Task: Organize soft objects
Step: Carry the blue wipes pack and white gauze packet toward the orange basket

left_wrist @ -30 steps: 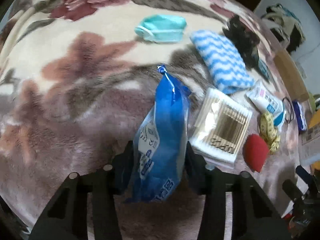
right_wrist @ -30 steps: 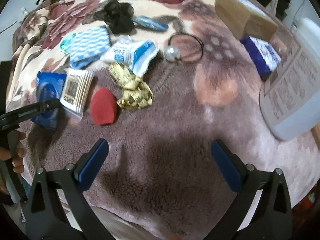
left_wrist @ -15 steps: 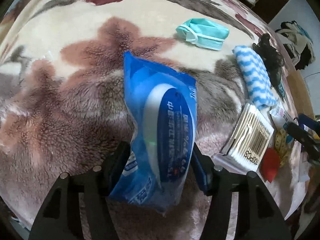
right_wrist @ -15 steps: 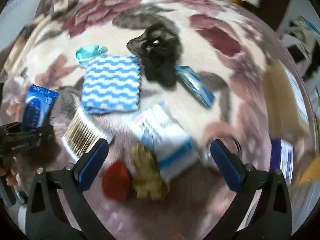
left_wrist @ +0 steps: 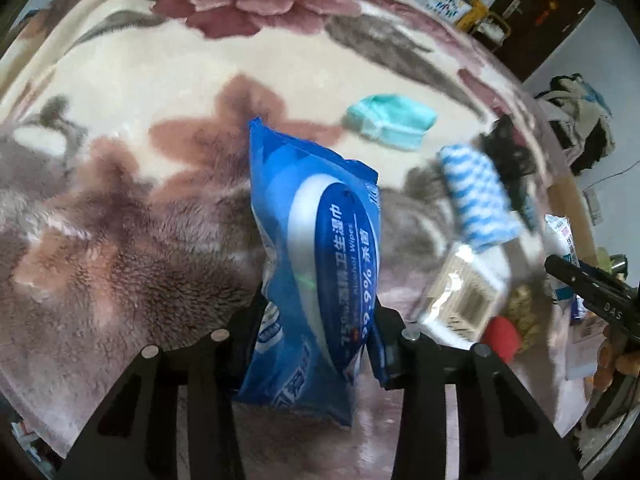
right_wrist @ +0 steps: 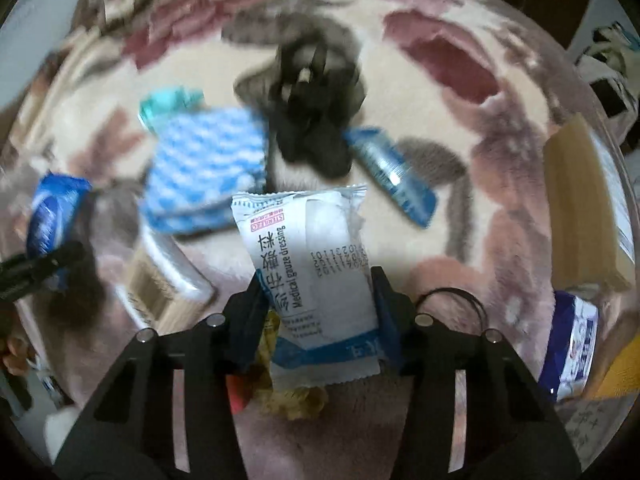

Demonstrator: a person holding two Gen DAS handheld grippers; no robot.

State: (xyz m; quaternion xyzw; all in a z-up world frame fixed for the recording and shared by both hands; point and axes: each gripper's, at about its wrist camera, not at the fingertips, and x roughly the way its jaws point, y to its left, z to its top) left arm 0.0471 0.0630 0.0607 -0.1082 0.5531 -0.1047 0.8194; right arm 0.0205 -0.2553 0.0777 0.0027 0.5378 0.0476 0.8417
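Left gripper (left_wrist: 316, 332) jaws closing on the alcohol wipes pack (left_wrist: 316, 248), right gripper (right_wrist: 316, 312) closing on the medical gauze dressing packet (right_wrist: 316, 264); slick, squashy wrappers gripped low could slip onto the floral blanket (left_wrist: 120, 240).

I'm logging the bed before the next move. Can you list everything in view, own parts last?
wipes pack: 1, blue, between the left jaws, which are closing
gauze dressing packet: 1, white and blue, between the right jaws, which are closing
face mask: 1, teal, on the blanket
wavy-striped cloth: 1, blue and white, beside the mask
black fabric bundle: 1, black, beyond the gauze
blue sachet: 1, right of the bundle
cotton swab box: 1, clear, tan sticks
red sponge: 1, beside the swabs
hair tie: 1, black
blanket: 1, floral
left gripper: 1, black
right gripper: 1, black
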